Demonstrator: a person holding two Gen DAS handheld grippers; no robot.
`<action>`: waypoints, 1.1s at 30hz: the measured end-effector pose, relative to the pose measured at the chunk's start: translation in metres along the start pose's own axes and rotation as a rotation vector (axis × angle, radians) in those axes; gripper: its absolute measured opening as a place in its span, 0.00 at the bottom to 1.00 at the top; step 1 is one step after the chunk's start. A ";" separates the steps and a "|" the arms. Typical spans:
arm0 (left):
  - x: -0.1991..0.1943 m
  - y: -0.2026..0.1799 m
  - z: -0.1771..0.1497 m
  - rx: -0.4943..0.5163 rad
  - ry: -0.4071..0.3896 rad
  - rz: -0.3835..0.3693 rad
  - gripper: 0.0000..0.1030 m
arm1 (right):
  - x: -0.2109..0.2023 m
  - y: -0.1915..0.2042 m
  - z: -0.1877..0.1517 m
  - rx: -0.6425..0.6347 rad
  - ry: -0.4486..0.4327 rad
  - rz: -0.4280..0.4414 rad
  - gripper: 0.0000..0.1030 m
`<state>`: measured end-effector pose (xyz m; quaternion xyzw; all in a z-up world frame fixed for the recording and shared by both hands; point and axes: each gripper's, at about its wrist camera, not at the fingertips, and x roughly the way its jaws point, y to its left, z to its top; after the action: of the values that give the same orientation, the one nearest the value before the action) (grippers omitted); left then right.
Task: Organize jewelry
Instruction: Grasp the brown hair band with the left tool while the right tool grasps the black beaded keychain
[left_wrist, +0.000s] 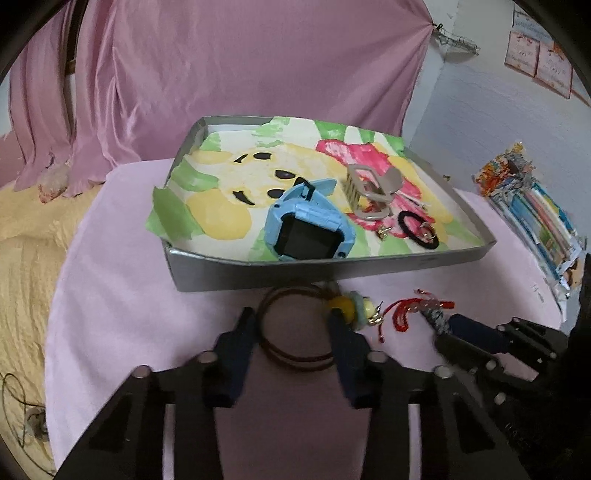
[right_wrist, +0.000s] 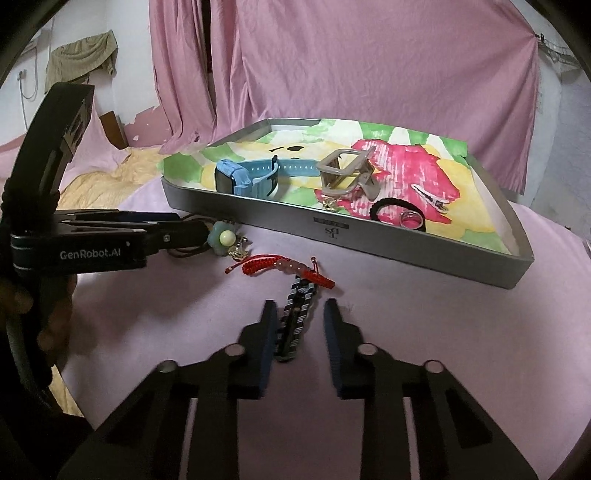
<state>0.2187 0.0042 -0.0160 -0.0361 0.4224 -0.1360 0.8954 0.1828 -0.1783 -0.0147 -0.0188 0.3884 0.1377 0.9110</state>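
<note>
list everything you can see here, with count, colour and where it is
tray: 1, grey, on the pink cloth
watch: 1, blue, in tray
claw clip: 1, beige, in tray
hair tie: 1, black, in tray
ring: 1, silver, on the hair tie
hair clip: 1, silver, in tray
brown hair tie: 1, flower charm, outside tray
red bracelet: 1, beaded, outside tray
striped bracelet: 1, black and grey, outside tray
left tool: open around brown hair tie
right tool: open around striped bracelet

Watch (left_wrist: 308, 225) lies in tray (left_wrist: 258, 275), hair tie (left_wrist: 295, 328) before it.
</note>
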 end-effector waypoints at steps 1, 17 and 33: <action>0.000 0.000 -0.001 -0.002 -0.001 0.007 0.27 | -0.001 -0.002 0.000 0.006 0.002 0.005 0.12; -0.020 -0.016 -0.022 -0.035 -0.062 -0.006 0.03 | -0.021 -0.015 -0.021 0.059 0.017 0.076 0.11; -0.059 -0.045 -0.024 -0.006 -0.155 -0.023 0.03 | -0.050 -0.012 -0.030 0.051 -0.026 0.214 0.11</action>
<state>0.1549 -0.0213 0.0211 -0.0541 0.3519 -0.1420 0.9236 0.1321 -0.2060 -0.0007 0.0479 0.3797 0.2242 0.8962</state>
